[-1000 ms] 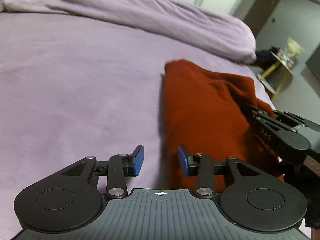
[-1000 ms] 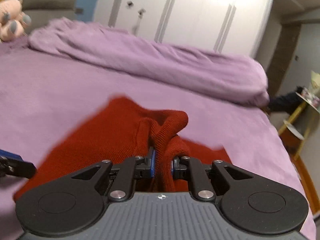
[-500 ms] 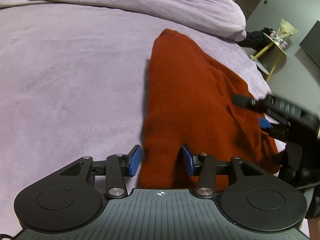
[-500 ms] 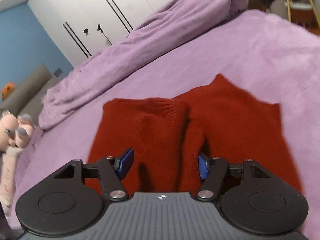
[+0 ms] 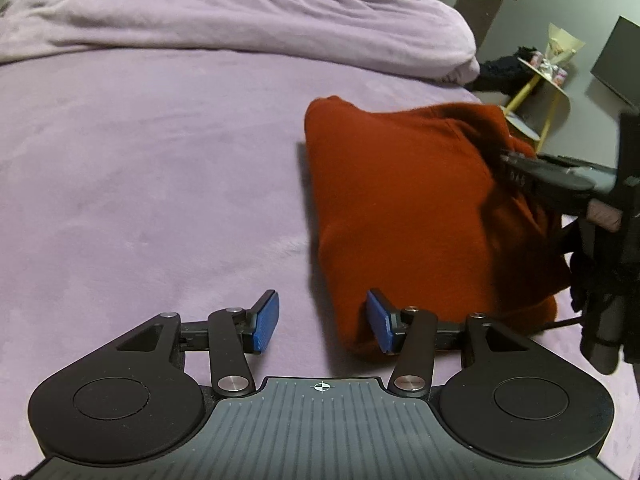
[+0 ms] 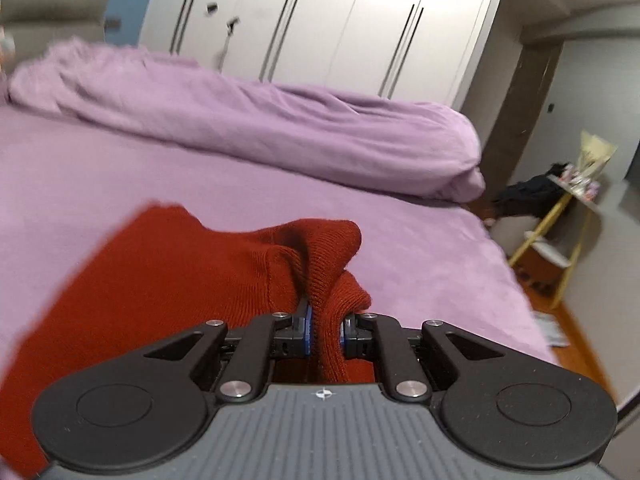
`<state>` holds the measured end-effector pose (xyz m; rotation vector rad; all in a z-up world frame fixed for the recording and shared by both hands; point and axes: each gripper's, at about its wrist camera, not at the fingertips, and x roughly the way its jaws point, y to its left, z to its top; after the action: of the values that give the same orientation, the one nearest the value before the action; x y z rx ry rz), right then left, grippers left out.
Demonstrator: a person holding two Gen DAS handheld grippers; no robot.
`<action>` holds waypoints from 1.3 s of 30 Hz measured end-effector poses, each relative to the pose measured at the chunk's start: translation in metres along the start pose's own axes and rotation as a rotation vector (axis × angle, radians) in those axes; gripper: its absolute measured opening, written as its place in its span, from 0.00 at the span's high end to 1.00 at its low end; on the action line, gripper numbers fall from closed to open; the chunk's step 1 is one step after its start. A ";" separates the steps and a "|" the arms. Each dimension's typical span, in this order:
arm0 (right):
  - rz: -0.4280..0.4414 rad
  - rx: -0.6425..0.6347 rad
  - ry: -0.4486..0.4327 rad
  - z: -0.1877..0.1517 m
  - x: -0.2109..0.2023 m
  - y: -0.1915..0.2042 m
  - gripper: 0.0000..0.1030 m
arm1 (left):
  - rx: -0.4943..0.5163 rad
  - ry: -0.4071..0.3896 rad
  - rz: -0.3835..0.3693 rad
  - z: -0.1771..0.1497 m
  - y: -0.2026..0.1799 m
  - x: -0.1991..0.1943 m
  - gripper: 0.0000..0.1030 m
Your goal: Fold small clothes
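A rust-red knit garment (image 5: 404, 208) lies folded on the purple bed sheet (image 5: 140, 184). My left gripper (image 5: 322, 322) hovers at its near left corner, jaws opening; the corner lies just inside the right pad, not pressed. In the right wrist view the same red garment (image 6: 168, 280) has a bunched fold rising between the blue pads. My right gripper (image 6: 325, 330) is closing, its pads pressing that fold. In the left wrist view the right gripper (image 5: 516, 168) reaches in from the right onto the garment's far edge.
A rolled purple duvet (image 5: 248, 24) lies along the far side of the bed, with white wardrobe doors (image 6: 320, 24) behind. A yellow-legged side table (image 6: 560, 216) with small items stands past the bed's right edge, above a wooden floor.
The right gripper let the fold go, opened wide over the garment, then shut on a fold again. The left gripper's jaws widened, and the garment's corner now sits further to their right.
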<state>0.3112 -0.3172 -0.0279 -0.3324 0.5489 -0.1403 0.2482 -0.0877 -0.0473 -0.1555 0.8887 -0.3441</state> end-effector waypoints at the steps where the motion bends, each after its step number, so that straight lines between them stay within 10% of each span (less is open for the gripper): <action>1: -0.027 -0.013 0.012 -0.008 0.002 -0.003 0.90 | 0.000 0.003 -0.017 0.000 -0.003 0.001 0.44; 6: -0.012 0.019 0.082 -0.033 0.021 -0.012 0.87 | 0.003 0.023 -0.024 0.000 -0.014 0.011 0.42; 19: 0.331 0.791 0.085 -0.123 -0.098 -0.096 0.48 | 0.004 0.031 -0.040 -0.021 -0.020 -0.005 0.42; 23: 0.338 0.796 0.134 -0.122 -0.070 -0.077 0.53 | 0.032 0.072 -0.023 -0.026 -0.035 0.005 0.42; 26: 0.320 0.817 0.155 -0.117 -0.055 -0.070 0.82 | 0.041 0.092 0.009 -0.021 -0.043 0.016 0.43; 31: 0.659 1.222 0.027 -0.153 -0.061 -0.107 0.85 | 0.018 0.090 0.050 -0.012 -0.044 0.020 0.45; 34: 0.443 1.080 0.198 -0.161 -0.051 -0.107 0.85 | 0.016 0.088 0.098 -0.009 -0.044 0.021 0.42; 39: 0.378 0.844 0.199 -0.137 -0.058 -0.092 0.83 | -0.008 0.124 0.105 -0.010 -0.038 0.024 0.41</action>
<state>0.1853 -0.4278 -0.0771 0.6119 0.6890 -0.0292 0.2455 -0.1320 -0.0605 -0.0953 1.0168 -0.2543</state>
